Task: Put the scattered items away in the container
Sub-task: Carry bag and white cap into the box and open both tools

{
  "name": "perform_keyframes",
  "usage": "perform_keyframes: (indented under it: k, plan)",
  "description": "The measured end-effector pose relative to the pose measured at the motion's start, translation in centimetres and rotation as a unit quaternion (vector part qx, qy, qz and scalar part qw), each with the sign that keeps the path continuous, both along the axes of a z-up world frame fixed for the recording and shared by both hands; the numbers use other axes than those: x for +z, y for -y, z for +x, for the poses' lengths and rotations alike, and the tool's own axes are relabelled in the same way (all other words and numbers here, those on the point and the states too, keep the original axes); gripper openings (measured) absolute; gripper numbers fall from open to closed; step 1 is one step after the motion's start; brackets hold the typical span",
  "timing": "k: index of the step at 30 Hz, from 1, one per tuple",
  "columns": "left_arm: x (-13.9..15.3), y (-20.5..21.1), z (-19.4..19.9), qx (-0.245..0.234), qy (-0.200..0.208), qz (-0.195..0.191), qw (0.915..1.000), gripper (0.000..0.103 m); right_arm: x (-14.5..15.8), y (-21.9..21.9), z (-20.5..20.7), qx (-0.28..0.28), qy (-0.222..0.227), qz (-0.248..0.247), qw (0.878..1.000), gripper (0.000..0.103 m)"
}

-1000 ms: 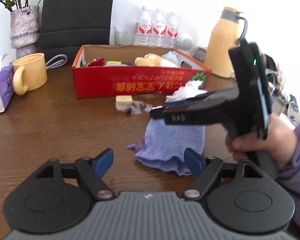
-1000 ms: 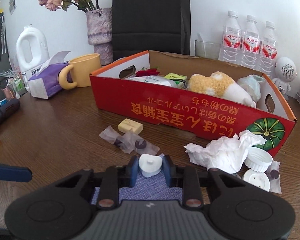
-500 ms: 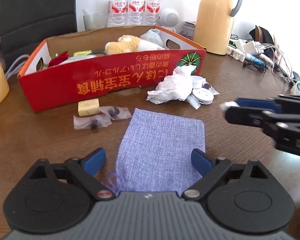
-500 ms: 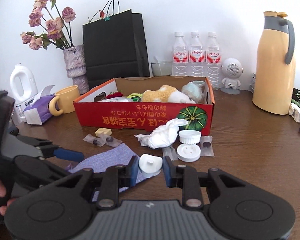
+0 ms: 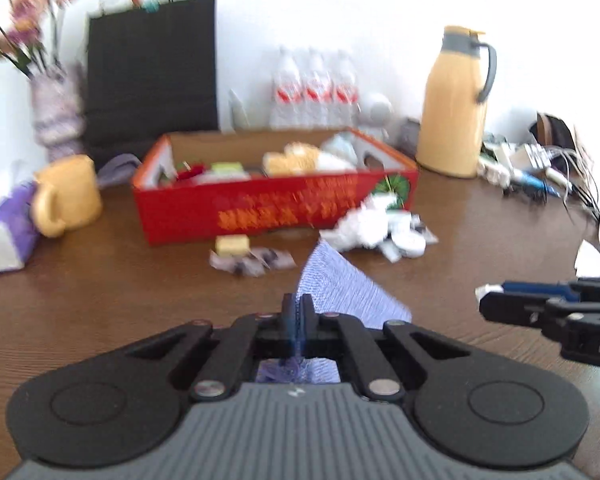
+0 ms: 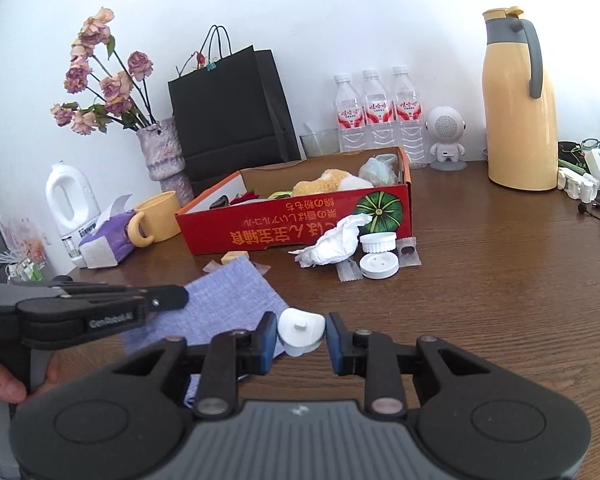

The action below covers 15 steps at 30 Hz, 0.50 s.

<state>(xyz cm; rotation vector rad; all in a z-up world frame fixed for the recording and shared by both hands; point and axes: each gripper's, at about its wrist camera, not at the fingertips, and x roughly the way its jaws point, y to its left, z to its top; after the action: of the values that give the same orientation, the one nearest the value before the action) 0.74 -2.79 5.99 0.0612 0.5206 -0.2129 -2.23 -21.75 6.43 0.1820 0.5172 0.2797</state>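
Note:
My left gripper (image 5: 297, 312) is shut on the near edge of a lilac cloth pouch (image 5: 348, 292) and lifts it off the table; it also shows in the right wrist view (image 6: 220, 300). My right gripper (image 6: 301, 334) is shut on a small white plastic cap (image 6: 301, 330), held low over the table beside the pouch. The red cardboard box (image 6: 300, 224) stands behind with a plush toy (image 6: 328, 182) and other items inside. In front of it lie a crumpled tissue (image 6: 336, 242), white round lids (image 6: 380, 266), wrapped sweets (image 5: 256, 262) and a yellow block (image 5: 232, 244).
A yellow mug (image 6: 156, 220), tissue pack (image 6: 104, 240), flower vase (image 6: 164, 160) and white jug (image 6: 70, 204) stand at the left. A black bag (image 6: 228, 112), water bottles (image 6: 376, 116), a small white speaker (image 6: 446, 138) and a yellow thermos (image 6: 520, 104) line the back. Cables (image 5: 540, 176) lie at the right.
My left gripper has shut on the pouch's near edge and raised it, tenting the cloth. My right gripper has drawn back, still holding the white cap.

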Motion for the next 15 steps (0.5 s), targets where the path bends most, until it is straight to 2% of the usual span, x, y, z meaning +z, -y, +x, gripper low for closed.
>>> perform_keyframes:
  k: [5,7,10,15]
  plan:
    - [4.1,0.0,-5.4,0.015,0.068,0.007,0.9975,0.002,1.3,-1.2,-2.2,0.010,0.015,0.012,1.000,0.025]
    - [5.0,-0.1,-7.0,0.012,0.080,0.006,0.9967,0.002,2.1,-1.9,-3.3,0.017,0.028,0.012,0.999,0.025]
    - [5.4,-0.1,-9.0,0.009,0.081,0.005,0.9966,0.002,3.2,-2.7,-4.9,0.025,0.041,0.006,0.999,0.025]
    - [4.9,-0.6,-12.1,0.005,0.071,-0.017,0.9973,0.002,4.4,-3.7,-7.7,0.025,0.055,-0.003,0.998,0.025]
